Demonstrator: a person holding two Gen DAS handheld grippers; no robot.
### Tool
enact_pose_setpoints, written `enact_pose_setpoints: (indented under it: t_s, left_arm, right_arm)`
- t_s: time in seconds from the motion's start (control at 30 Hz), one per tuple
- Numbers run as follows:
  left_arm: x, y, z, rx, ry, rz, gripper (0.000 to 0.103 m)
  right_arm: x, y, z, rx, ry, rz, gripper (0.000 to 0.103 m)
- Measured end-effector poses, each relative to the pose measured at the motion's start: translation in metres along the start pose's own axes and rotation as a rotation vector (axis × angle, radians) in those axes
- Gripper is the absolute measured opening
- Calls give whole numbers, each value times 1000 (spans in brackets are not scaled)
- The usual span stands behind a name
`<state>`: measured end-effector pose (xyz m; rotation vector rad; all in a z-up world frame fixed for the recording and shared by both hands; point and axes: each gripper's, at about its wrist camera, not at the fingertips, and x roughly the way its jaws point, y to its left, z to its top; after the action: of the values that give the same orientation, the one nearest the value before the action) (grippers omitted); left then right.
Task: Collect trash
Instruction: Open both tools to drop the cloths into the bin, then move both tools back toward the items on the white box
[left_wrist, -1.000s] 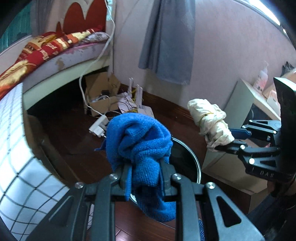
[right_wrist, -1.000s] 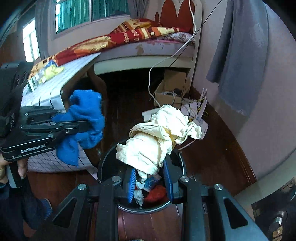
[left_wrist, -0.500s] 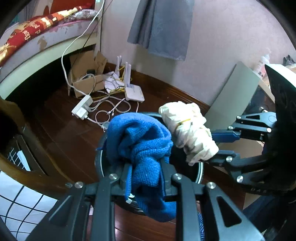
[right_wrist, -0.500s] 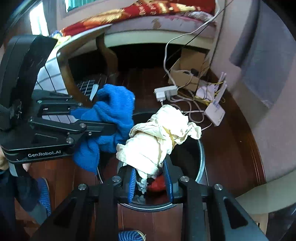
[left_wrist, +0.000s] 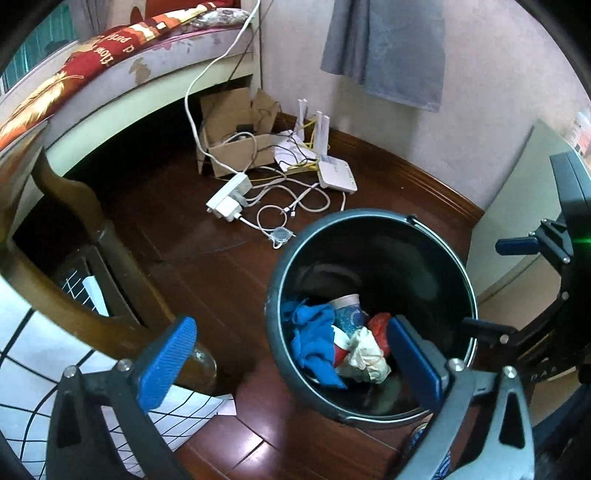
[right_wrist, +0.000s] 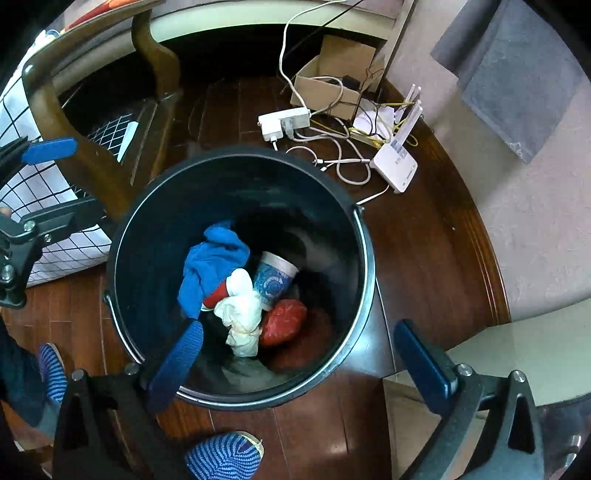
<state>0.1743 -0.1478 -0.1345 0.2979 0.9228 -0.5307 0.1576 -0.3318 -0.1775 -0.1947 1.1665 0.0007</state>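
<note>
A black round bin (right_wrist: 354, 236) stands on the dark wood floor; it also shows in the left wrist view (left_wrist: 369, 221). Inside lie a blue cloth (right_wrist: 210, 262), a cream cloth (right_wrist: 240, 317), a patterned paper cup (right_wrist: 273, 282) and a red wad (right_wrist: 282, 321); the blue cloth (left_wrist: 314, 339) and cream cloth (left_wrist: 365, 358) show in the left wrist view too. My left gripper (left_wrist: 291, 354) is open and empty above the bin's near left edge. My right gripper (right_wrist: 303, 350) is open and empty above the bin.
A power strip (right_wrist: 284, 122), cables, a white router (right_wrist: 395, 170) and a cardboard box (right_wrist: 328, 88) lie on the floor beyond the bin. A wooden chair leg (right_wrist: 99, 162) and gridded cloth (right_wrist: 55, 236) stand to the left. A pale cabinet (right_wrist: 517, 354) stands right. A blue slipper (right_wrist: 225, 456) is near.
Both grippers opened over the bin. The blue cloth dropped from the left gripper and the cream cloth from the right; both now lie inside the bin.
</note>
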Motion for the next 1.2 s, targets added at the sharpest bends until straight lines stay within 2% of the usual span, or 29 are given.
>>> enact_pose_setpoints:
  t_s: [0.7,1.2]
  left_arm:
    - [-53,8,2,-12,-95,72,103]
    - [-114,39,-5,-76,-195,160,103]
  right_arm:
    - [-47,19,3,-6,-120,16,103]
    - [-99,38,15,-11,-251,42,103]
